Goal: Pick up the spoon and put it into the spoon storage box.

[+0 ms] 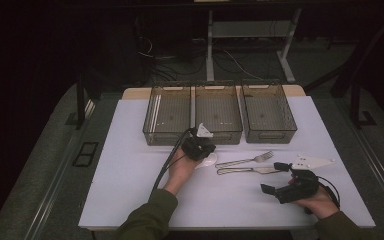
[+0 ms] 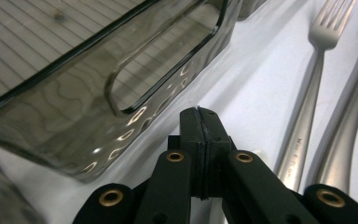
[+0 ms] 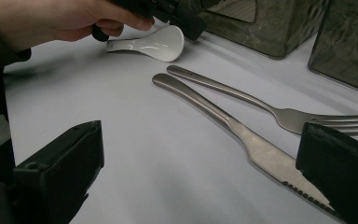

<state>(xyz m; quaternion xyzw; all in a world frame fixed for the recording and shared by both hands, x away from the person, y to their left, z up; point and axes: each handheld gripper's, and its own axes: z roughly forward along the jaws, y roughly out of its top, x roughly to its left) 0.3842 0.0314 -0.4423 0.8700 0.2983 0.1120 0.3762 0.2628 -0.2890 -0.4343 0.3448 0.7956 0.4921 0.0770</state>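
While we hold a gripper in each hand, the table reads as follows:

Left gripper (image 1: 198, 148): we see its two black jaws pressed flat together with nothing between them, in the left gripper view; it sits over the white spoon, just in front of the middle bin.
White spoon (image 3: 149, 44): a ceramic soup spoon lying on the white table (image 1: 130, 175), its bowl toward the cutlery; in the right gripper view our left hand (image 3: 51, 18) and its gripper are right over its handle, but we cannot tell whether they touch it.
Right gripper (image 1: 278, 178): we hold its jaws wide apart and bare, low over the table near the front right, pointing toward the cutlery.
Fork (image 1: 247, 160): lies flat, tines toward the right, just beside the knife.
Knife (image 1: 250, 170): lies flat alongside the fork on the near side, serrated blade toward the right gripper.
Bins: three smoky clear plastic bins (image 1: 219, 112) stand in a row behind the cutlery.
White plate (image 1: 312, 161): a flat white piece lies right of the fork.
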